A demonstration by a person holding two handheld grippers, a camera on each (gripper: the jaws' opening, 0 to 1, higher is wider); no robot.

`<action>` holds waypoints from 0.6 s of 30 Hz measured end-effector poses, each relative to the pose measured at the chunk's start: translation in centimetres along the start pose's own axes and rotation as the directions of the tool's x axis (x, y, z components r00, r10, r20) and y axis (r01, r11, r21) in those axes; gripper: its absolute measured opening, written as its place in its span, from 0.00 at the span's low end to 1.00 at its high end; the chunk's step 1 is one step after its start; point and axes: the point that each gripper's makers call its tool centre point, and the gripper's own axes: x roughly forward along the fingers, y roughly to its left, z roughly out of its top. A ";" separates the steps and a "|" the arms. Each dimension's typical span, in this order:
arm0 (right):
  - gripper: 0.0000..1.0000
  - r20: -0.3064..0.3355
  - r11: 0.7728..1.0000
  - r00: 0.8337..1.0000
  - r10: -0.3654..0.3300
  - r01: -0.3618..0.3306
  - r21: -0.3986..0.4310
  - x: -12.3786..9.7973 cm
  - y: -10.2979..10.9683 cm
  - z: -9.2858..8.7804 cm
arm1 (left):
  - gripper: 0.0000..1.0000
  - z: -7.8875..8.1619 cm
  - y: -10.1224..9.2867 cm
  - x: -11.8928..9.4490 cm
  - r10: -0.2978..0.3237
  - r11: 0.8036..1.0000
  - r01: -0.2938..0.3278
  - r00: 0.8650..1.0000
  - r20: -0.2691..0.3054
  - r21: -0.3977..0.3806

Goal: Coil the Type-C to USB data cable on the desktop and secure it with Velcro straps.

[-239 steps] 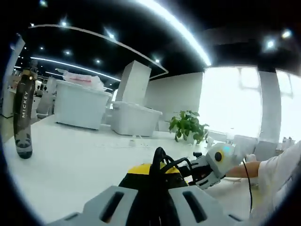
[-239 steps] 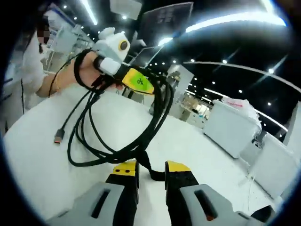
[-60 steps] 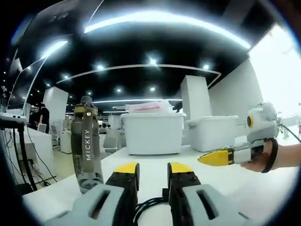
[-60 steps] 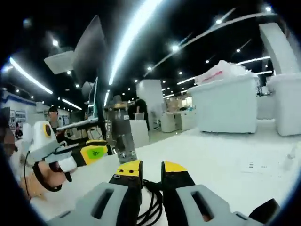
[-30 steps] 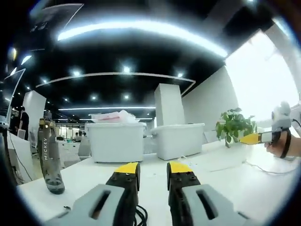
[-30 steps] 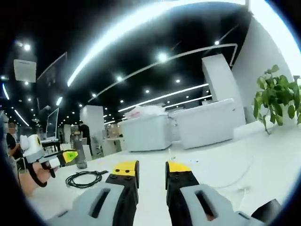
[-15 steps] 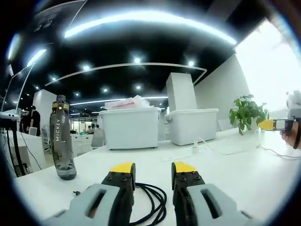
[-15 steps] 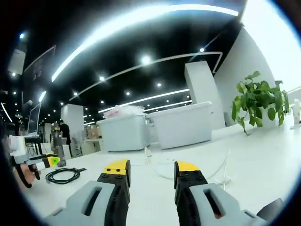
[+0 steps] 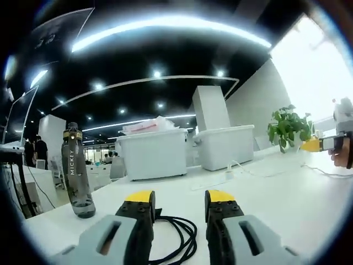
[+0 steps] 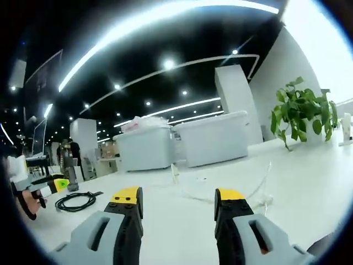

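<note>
- Left gripper (image 9: pixel 179 201) held low and level over the white surface (image 9: pixel 287 199), fingers (image 9: pixel 139 200) parted, gripping nothing.
- Coiled black data cable (image 9: pixel 175 234) lies on the surface between and just ahead of the left fingers; its near part is cut off behind the gripper body, so can't tell if it's strapped.
- Right gripper (image 10: pixel 179 200) also low and level, fingers (image 10: pixel 128 197) spread wide, empty.
- In the right gripper view the same cable coil (image 10: pixel 76 201) sits well off to the left, near the left gripper (image 10: pixel 55 185) and the hand (image 10: pixel 25 201) holding it; one loose end pokes out of the coil, connector type unreadable.
- In the left gripper view the right gripper (image 9: pixel 322 144) shows at the far right edge, hand (image 9: pixel 343 157) partly cut off.
- Around: dark "MICKEY" water bottle (image 9: pixel 76 172) upright left of the coil, two white storage bins (image 9: pixel 151 154) further back, potted plant (image 9: pixel 288 128), thin white cable (image 10: pixel 220 193) trailing across the surface ahead of the right gripper.
</note>
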 end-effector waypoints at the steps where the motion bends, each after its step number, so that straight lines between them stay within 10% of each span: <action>1: 0.52 0.002 1.000 1.000 0.002 -0.002 -0.004 0.0 0.1 0.0 | 0.37 0.1 0.0 0.0 0.000 1.000 0.000 1.000 0.001 0.010; 18: 0.52 0.099 0.994 0.995 0.014 -0.003 -0.105 0.0 0.6 2.8 | 0.38 0.7 1.5 -0.4 0.043 0.999 -0.044 0.999 0.020 0.024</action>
